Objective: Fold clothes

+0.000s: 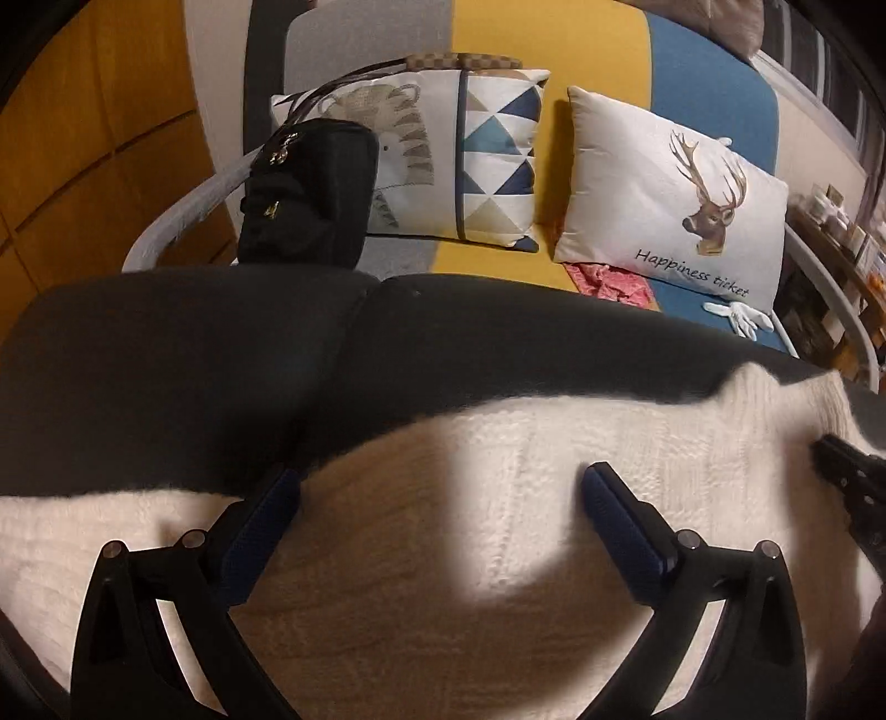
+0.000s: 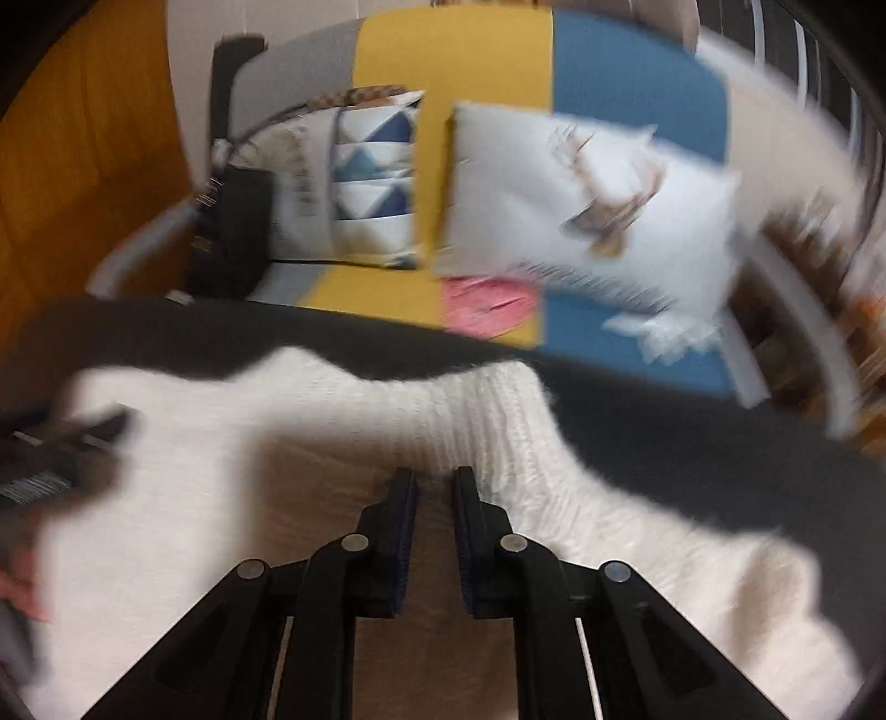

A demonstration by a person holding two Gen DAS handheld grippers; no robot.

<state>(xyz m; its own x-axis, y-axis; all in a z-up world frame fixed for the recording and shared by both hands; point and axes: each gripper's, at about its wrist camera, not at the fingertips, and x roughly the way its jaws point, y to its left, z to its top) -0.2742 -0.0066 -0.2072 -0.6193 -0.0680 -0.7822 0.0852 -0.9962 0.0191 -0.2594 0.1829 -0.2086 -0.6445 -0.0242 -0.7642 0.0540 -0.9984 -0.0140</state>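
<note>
A black bag [image 1: 310,194] is seen at the far left of the sofa [image 1: 498,39], propped against a patterned cushion [image 1: 465,160], with a deer cushion [image 1: 675,194] further right and a pink cloth [image 1: 606,279] tucked at its lower edge. In front, a dark surface [image 1: 166,360] is spread with the white knitted sweater [image 1: 526,471], which lies flat across most of the near foreground. The left gripper [image 1: 440,487] is held over the sweater with its jaws spread wide and nothing grasped. To the right, the right gripper [image 2: 434,482] is poised above the sweater's ribbed part, its jaws narrowed to a slim gap; no fabric is seen pinched between them.
</note>
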